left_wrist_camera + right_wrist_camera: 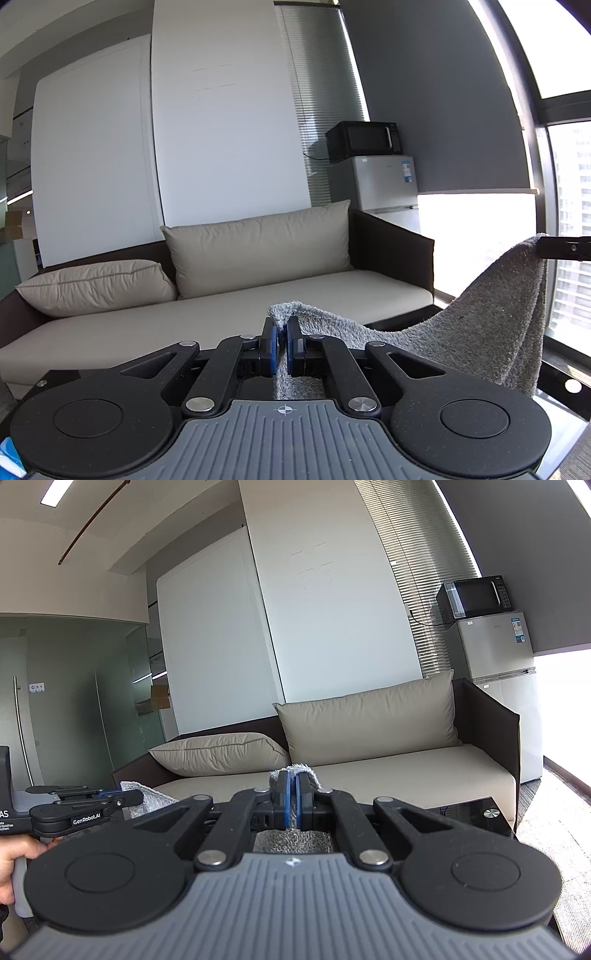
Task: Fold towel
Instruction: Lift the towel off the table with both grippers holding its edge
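Note:
A grey fluffy towel (491,325) hangs in the air, stretched between both grippers. My left gripper (282,328) is shut on one corner of it, and the cloth bunches up above the blue pads. From there the towel sags to the right and rises to my right gripper (543,248) at the picture's right edge. In the right wrist view my right gripper (294,790) is shut on another corner of the towel (295,770), with more cloth below the jaws. My left gripper (136,797) shows at the left, held by a hand (14,856), pinching the towel there.
A beige sofa (258,306) with a dark frame and two cushions stands ahead. A black glass table (484,818) lies below the grippers. A white fridge (384,184) with a black microwave (364,140) on top stands right of the sofa, next to a bright window (569,221).

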`<act>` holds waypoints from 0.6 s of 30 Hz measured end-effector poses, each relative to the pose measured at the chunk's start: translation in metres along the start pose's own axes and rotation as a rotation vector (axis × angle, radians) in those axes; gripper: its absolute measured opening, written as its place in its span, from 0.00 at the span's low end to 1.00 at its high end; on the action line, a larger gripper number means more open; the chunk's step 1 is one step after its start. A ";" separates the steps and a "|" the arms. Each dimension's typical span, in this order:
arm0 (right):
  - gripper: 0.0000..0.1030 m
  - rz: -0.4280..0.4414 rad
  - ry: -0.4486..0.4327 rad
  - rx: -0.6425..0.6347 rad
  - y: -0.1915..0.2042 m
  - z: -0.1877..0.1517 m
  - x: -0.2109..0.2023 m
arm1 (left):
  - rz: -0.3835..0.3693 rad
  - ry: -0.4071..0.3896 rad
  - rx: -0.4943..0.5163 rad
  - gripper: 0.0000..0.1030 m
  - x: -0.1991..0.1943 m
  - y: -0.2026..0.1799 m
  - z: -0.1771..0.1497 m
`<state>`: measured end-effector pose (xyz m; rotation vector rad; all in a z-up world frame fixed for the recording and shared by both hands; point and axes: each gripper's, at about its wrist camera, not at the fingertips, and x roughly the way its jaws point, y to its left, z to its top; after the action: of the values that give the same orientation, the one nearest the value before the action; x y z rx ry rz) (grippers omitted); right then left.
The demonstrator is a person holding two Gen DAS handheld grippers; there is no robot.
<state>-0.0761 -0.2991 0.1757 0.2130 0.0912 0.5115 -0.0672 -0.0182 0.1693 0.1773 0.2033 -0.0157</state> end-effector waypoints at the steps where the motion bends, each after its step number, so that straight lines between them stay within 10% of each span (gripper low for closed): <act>1: 0.02 0.002 0.004 -0.001 0.001 -0.001 -0.003 | 0.001 -0.003 -0.001 0.05 -0.002 -0.001 -0.001; 18: 0.02 -0.069 0.067 0.036 -0.016 -0.022 0.028 | 0.012 0.024 -0.012 0.05 0.027 0.000 -0.017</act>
<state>-0.0474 -0.2956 0.1498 0.2272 0.1727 0.4489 -0.0436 -0.0151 0.1478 0.1663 0.2262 0.0000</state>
